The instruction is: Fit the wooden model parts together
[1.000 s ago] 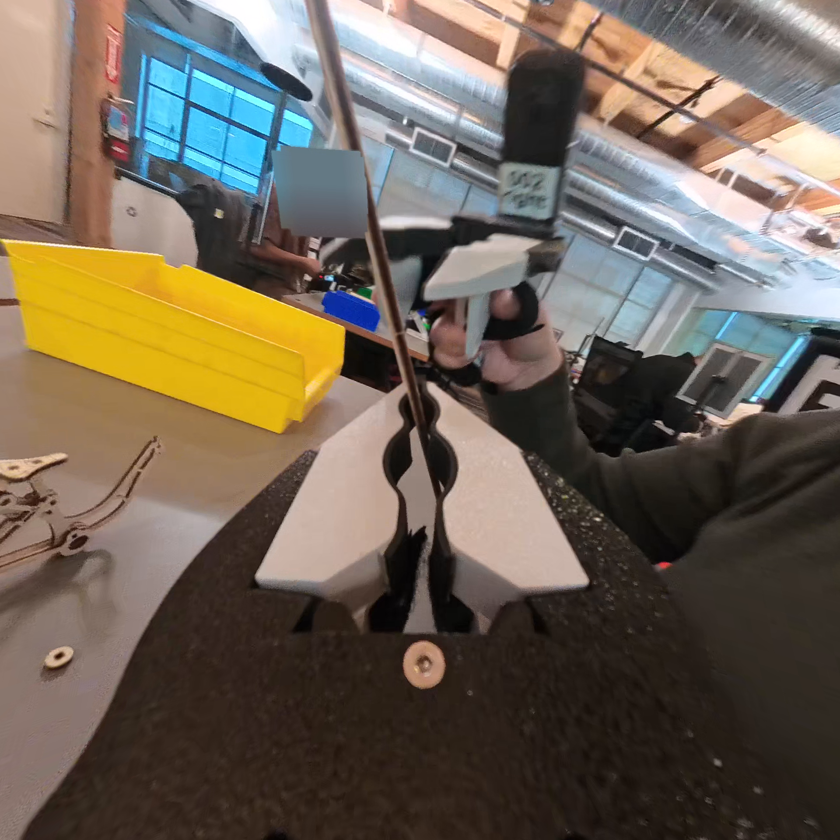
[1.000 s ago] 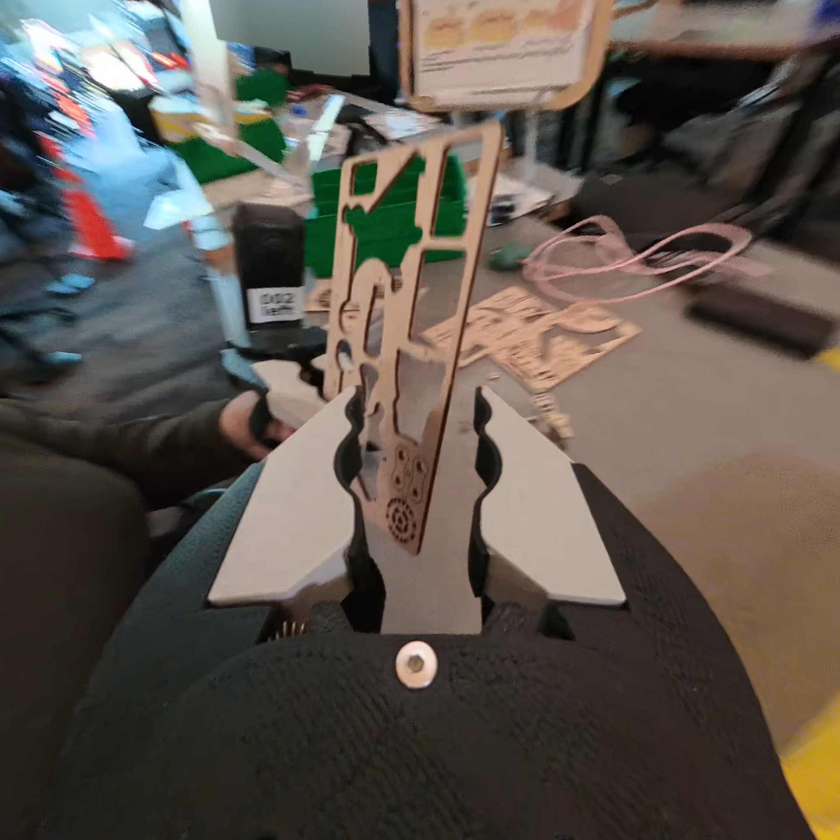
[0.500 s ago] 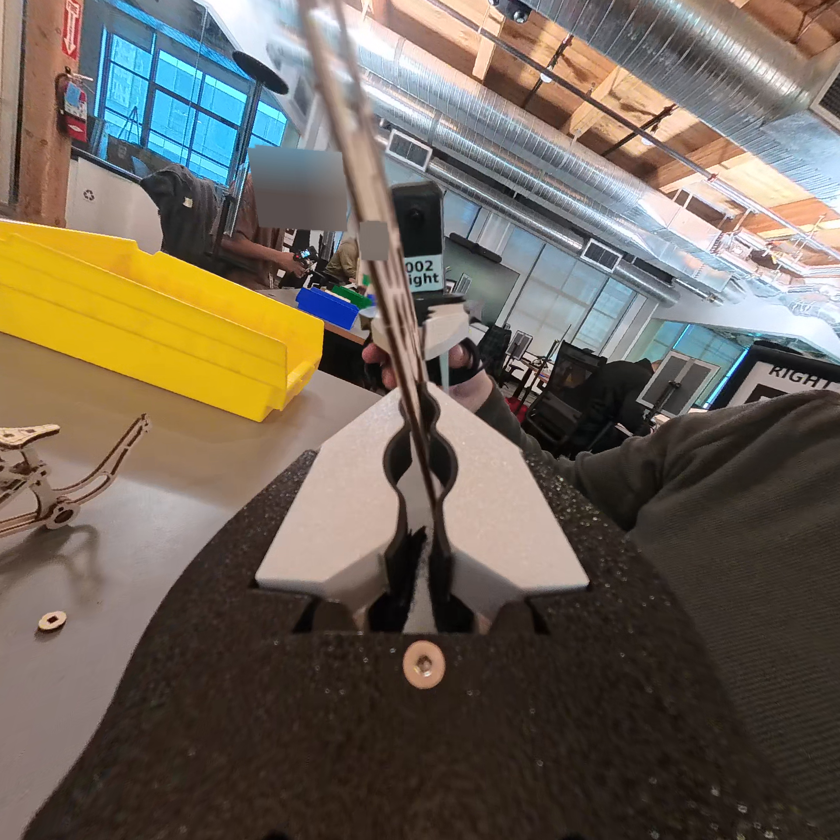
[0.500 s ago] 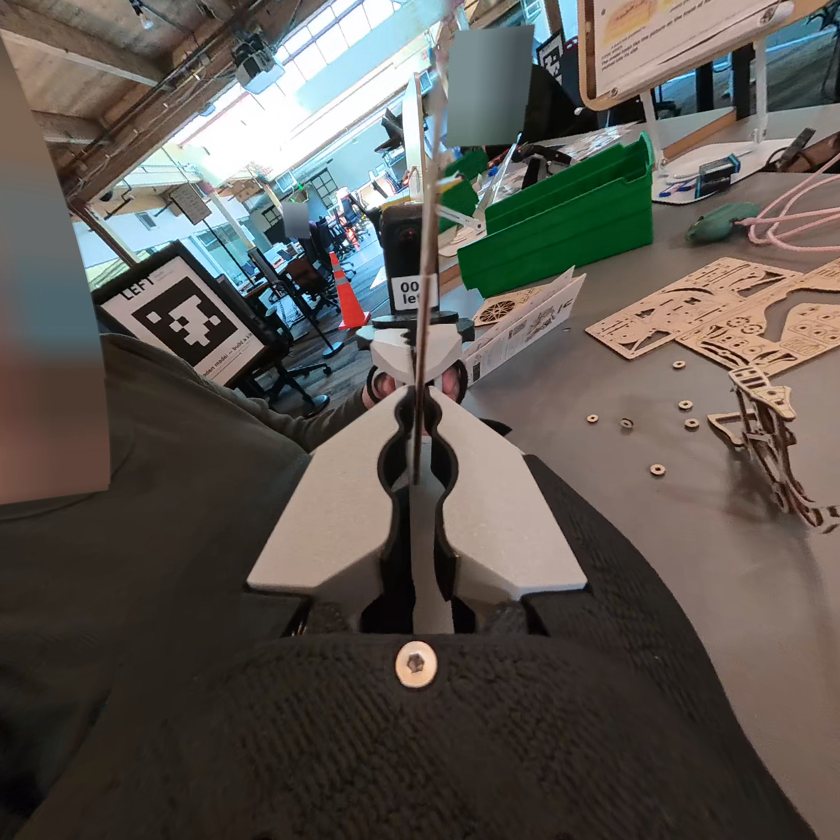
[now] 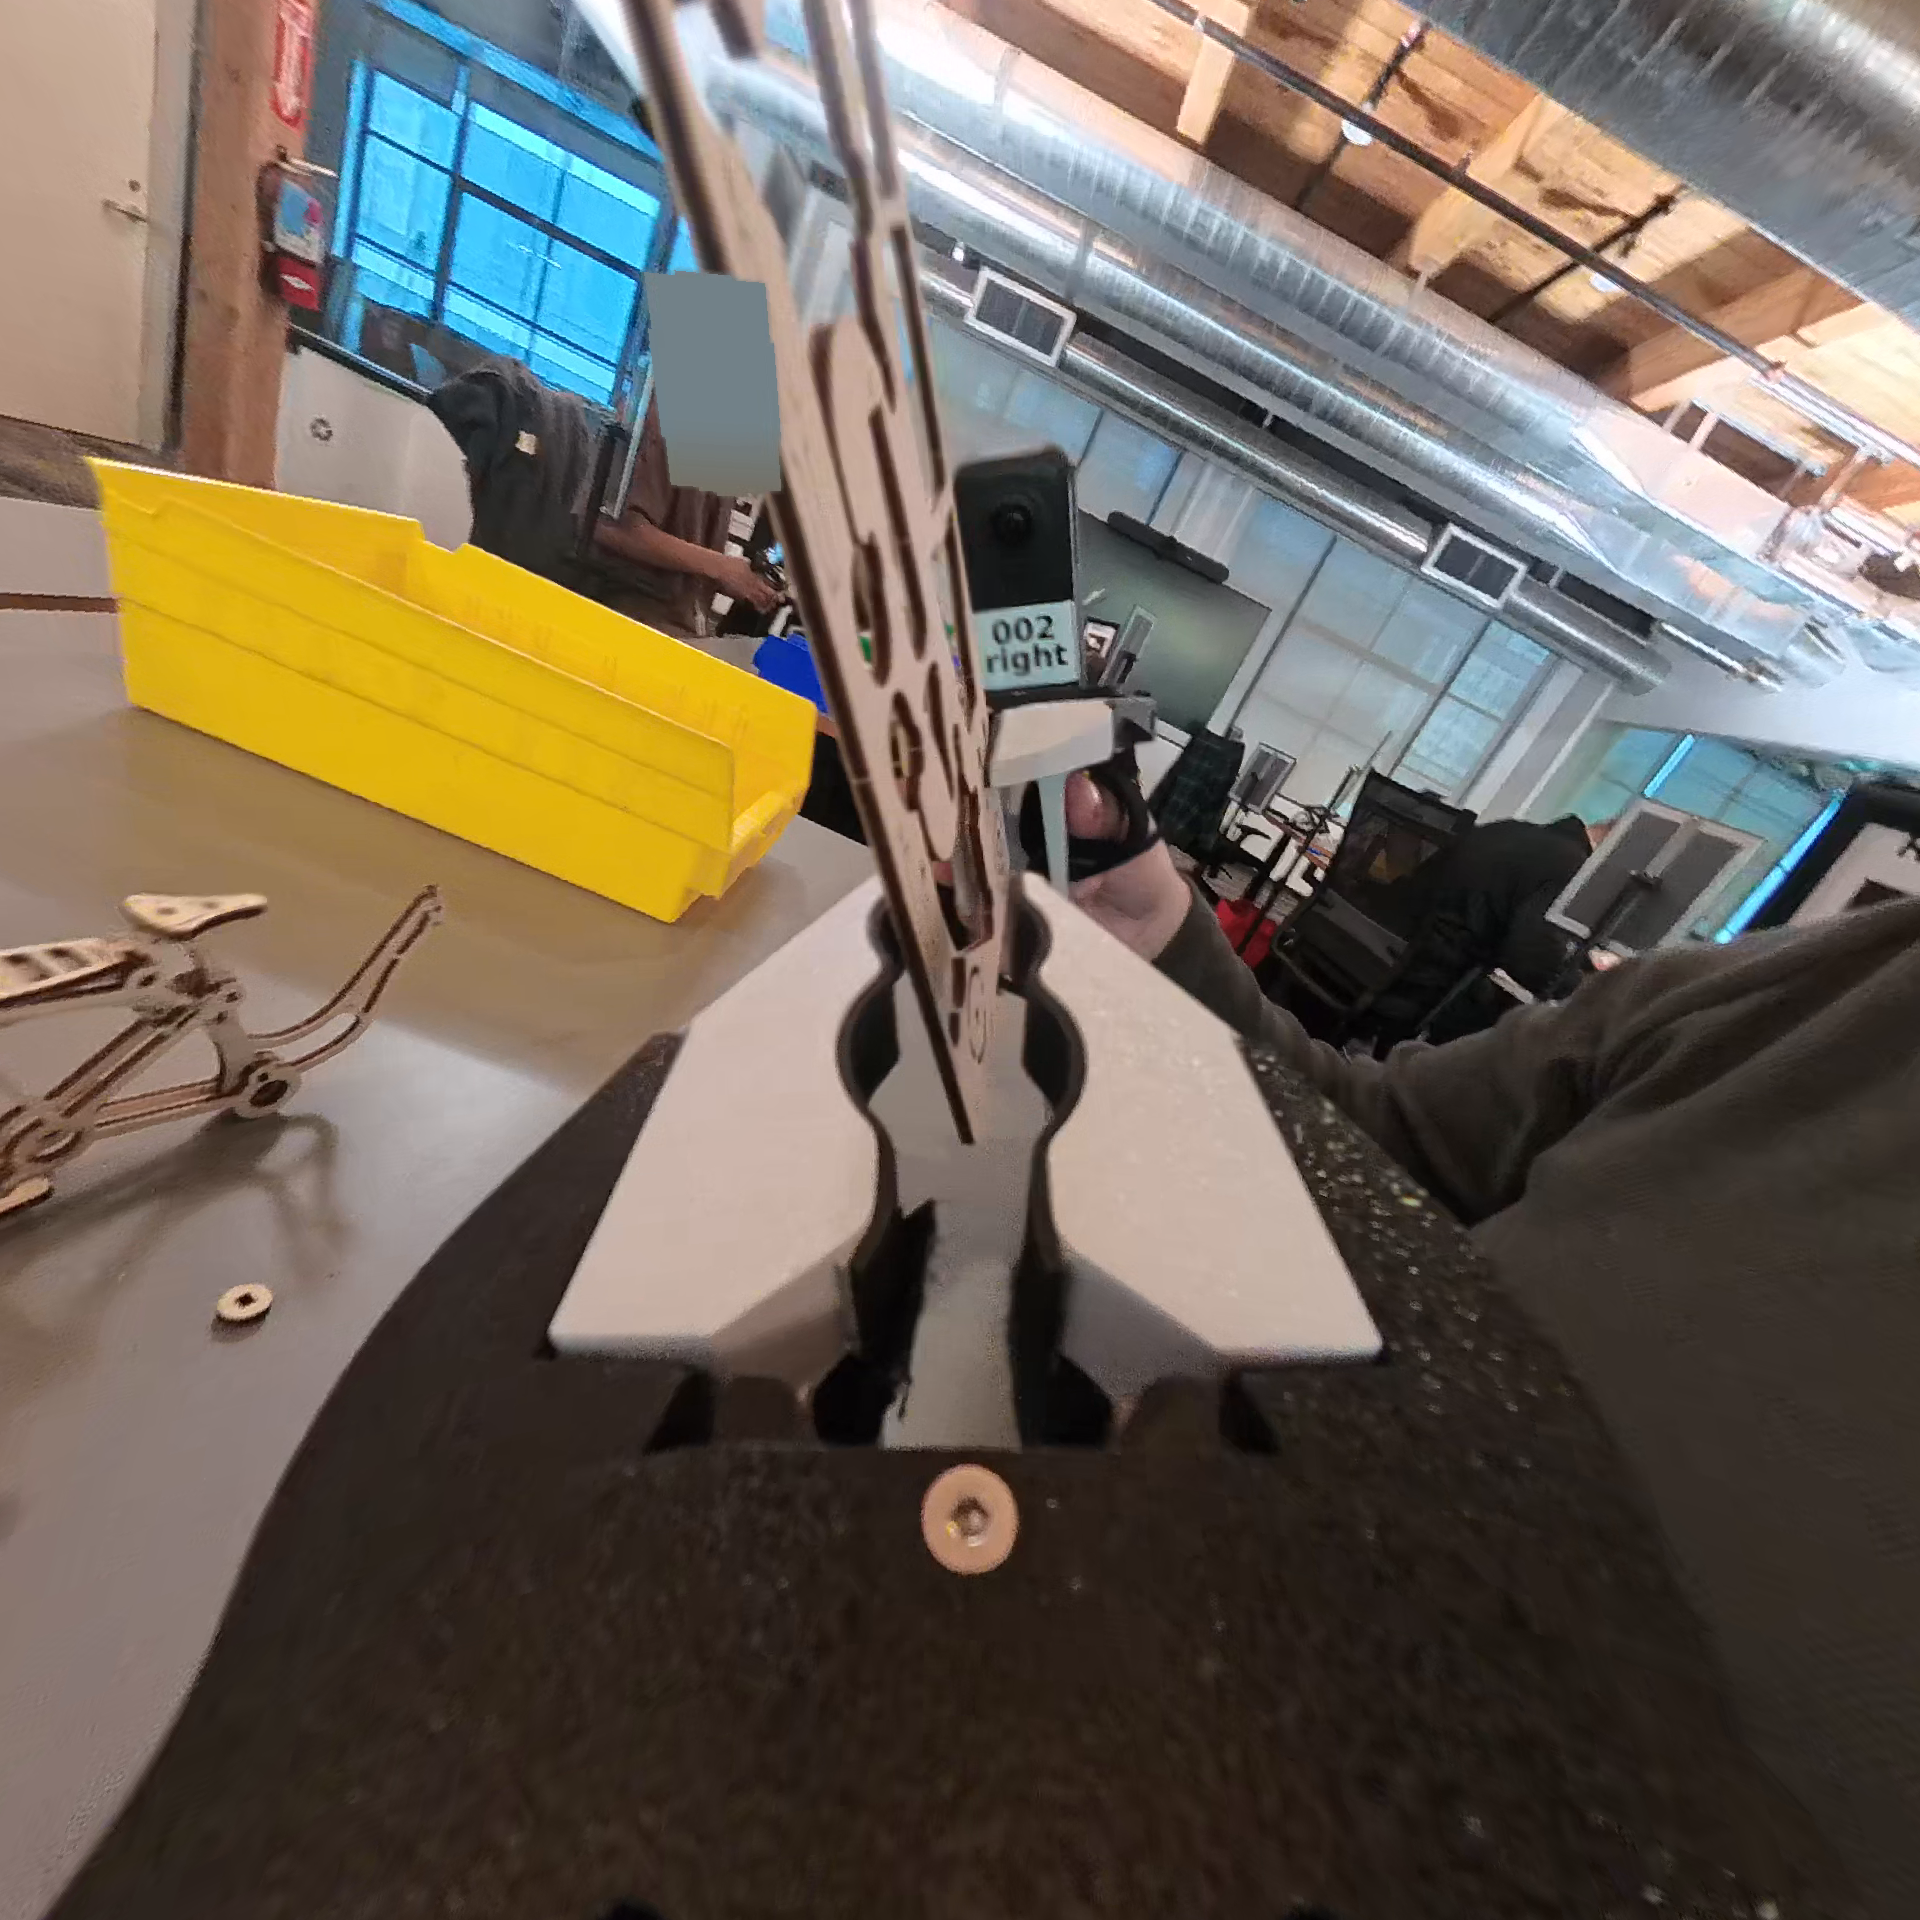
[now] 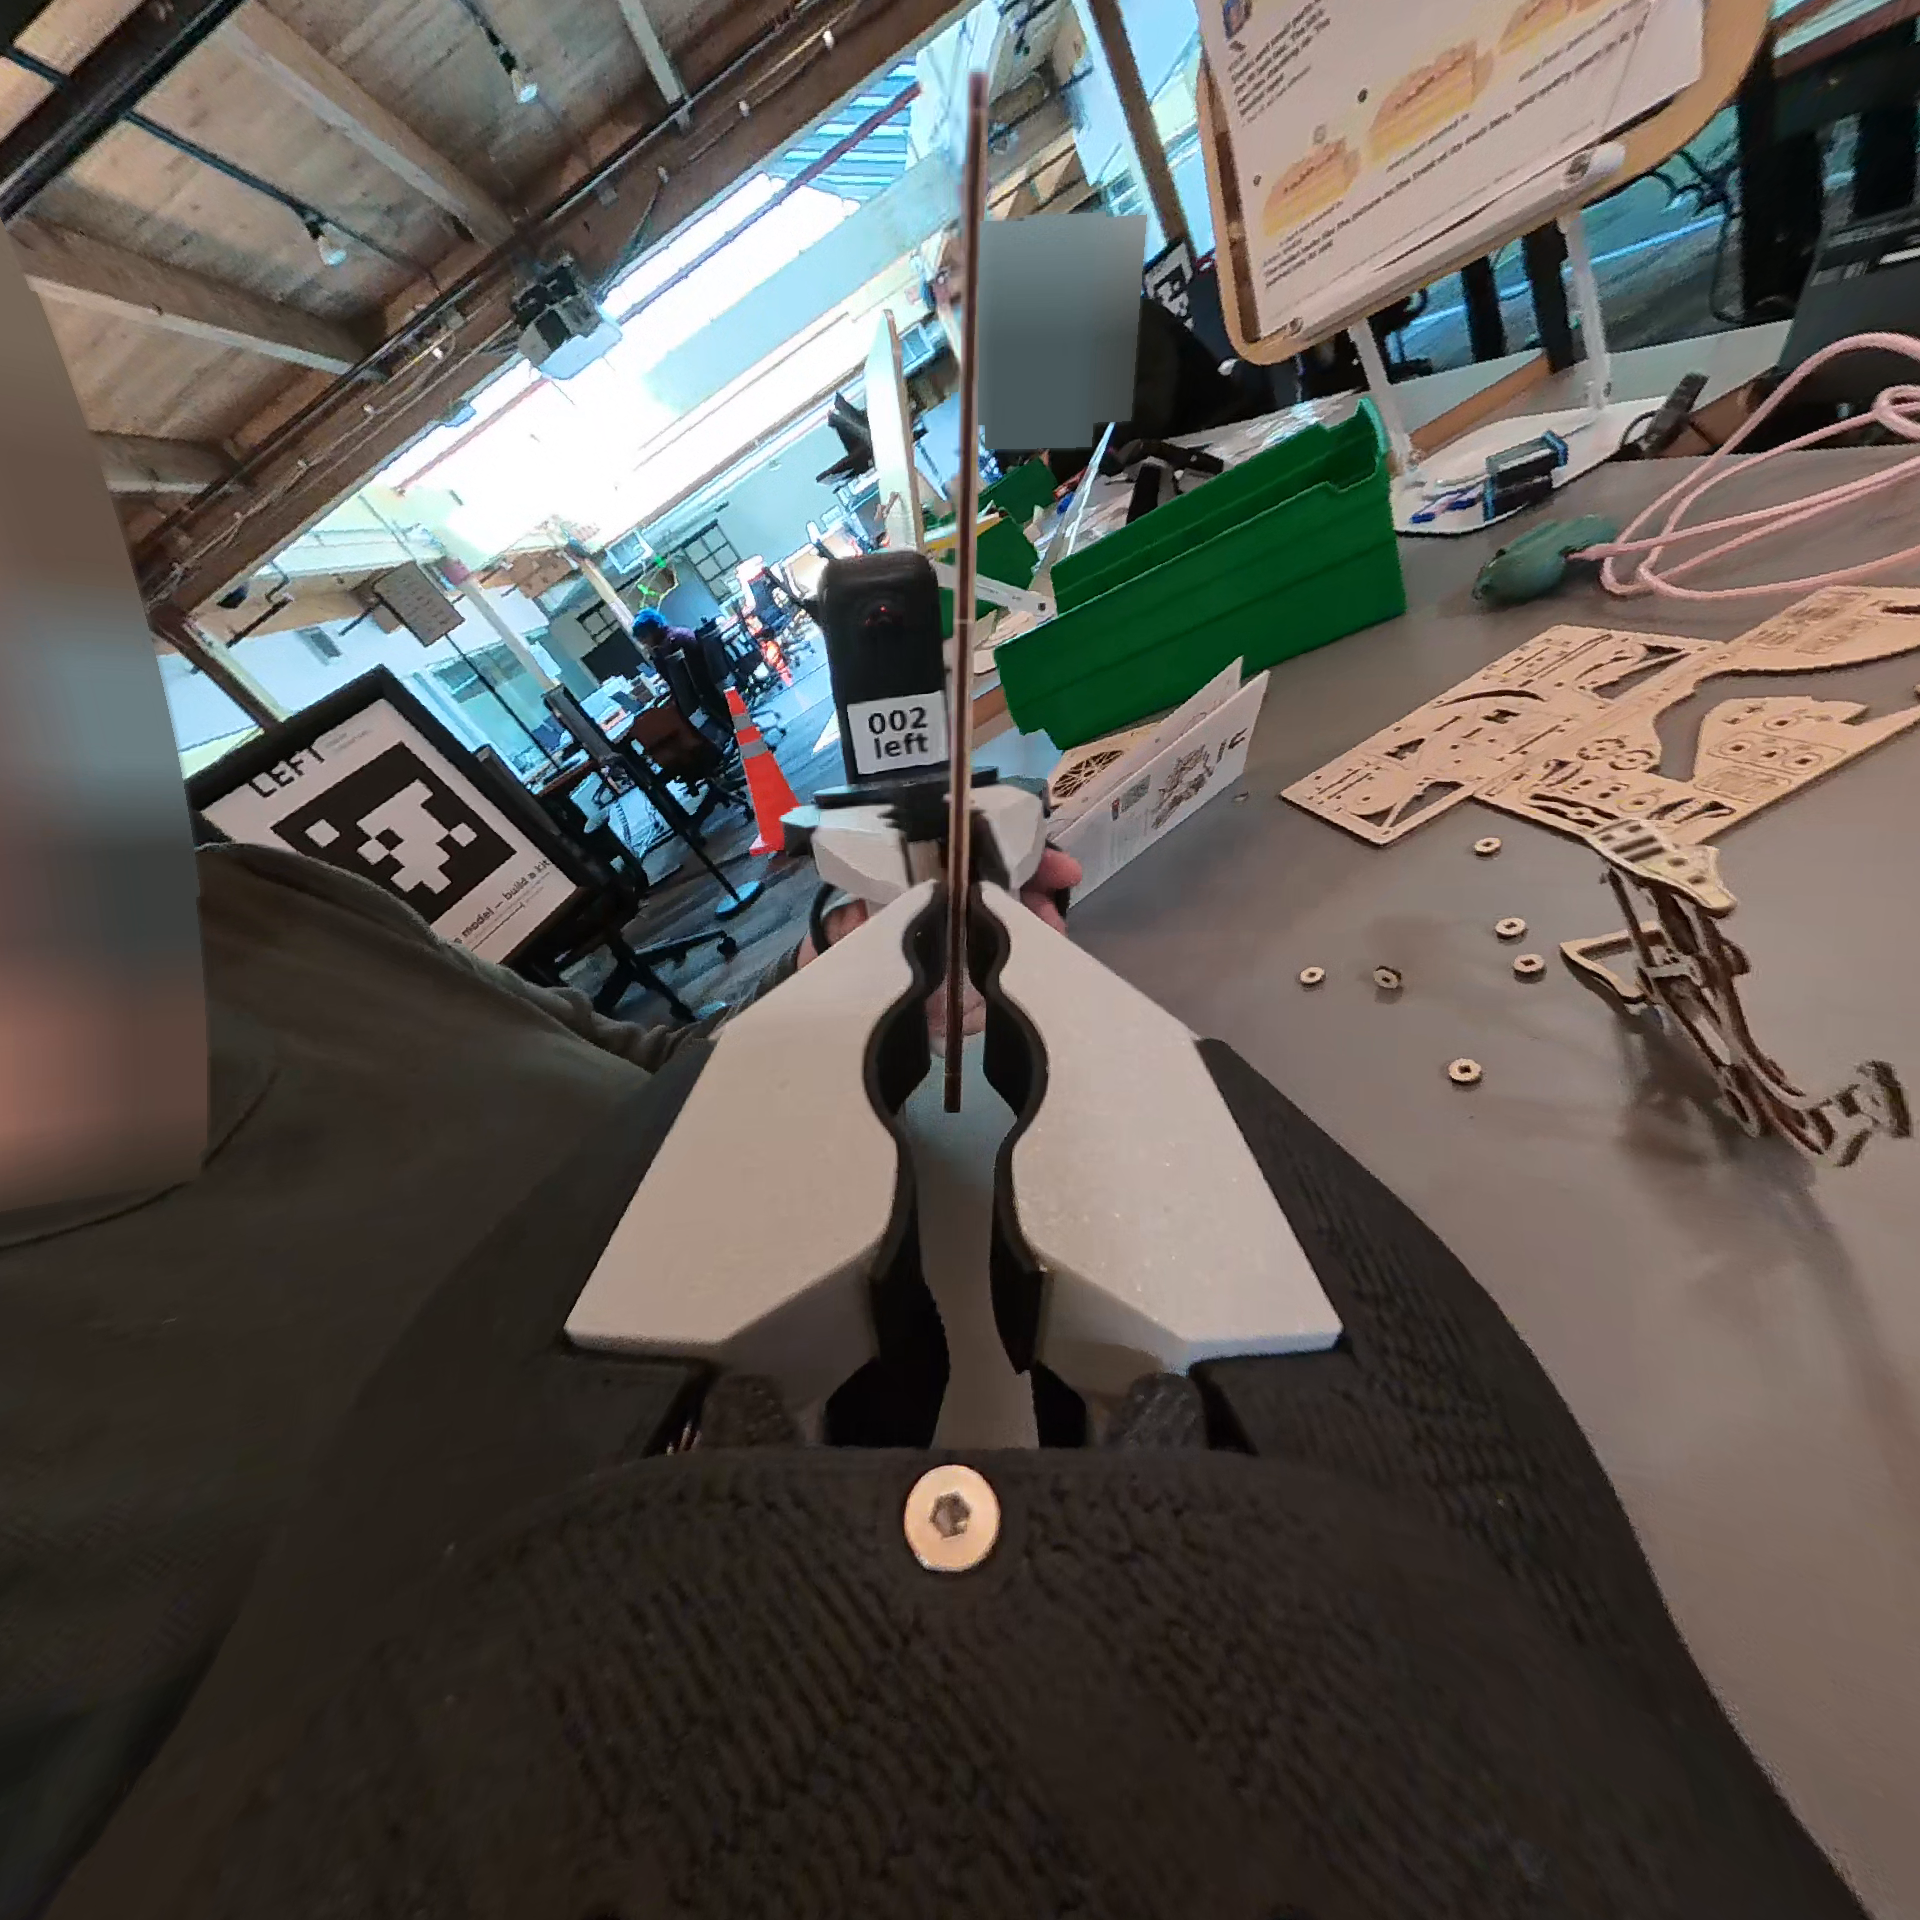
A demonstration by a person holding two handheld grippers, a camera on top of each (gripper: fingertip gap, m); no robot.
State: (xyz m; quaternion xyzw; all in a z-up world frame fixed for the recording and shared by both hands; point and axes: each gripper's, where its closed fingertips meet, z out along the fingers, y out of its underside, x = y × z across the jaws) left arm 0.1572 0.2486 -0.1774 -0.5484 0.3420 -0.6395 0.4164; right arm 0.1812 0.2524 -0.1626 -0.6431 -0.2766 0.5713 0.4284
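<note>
A thin laser-cut wooden parts sheet [image 5: 883,520] stands upright between both grippers. My right gripper [image 6: 961,914] is shut on its lower edge, and the sheet [image 6: 971,520] shows edge-on there. My left gripper [image 5: 956,925] is open. The sheet's corner sits loose in the gap between its jaws, tilted so its face shows. The right gripper [image 5: 1049,727] faces me just behind the sheet, and the left gripper [image 6: 914,831] shows behind it in the right wrist view. A partly built wooden model [image 5: 156,997] stands on the grey table [image 5: 312,1247] and also shows in the right wrist view [image 6: 1704,977].
A yellow bin [image 5: 416,665] stands at the back left. A green bin [image 6: 1216,603], a folded booklet [image 6: 1164,769], flat wooden part sheets [image 6: 1558,748], a pink cord [image 6: 1766,520] and several small washers [image 6: 1507,925] lie on the table. One washer [image 5: 244,1302] lies near the model. My two grippers' fingertips are within a few centimetres of each other. Between my left fingertips and the partly built wooden model [image 5: 156,997] there is roughly 15 cm.
My right gripper closed on the sheet a second ago and still holds it. My left gripper has opened off the sheet, which now tilts and shows its face in the left wrist view.
</note>
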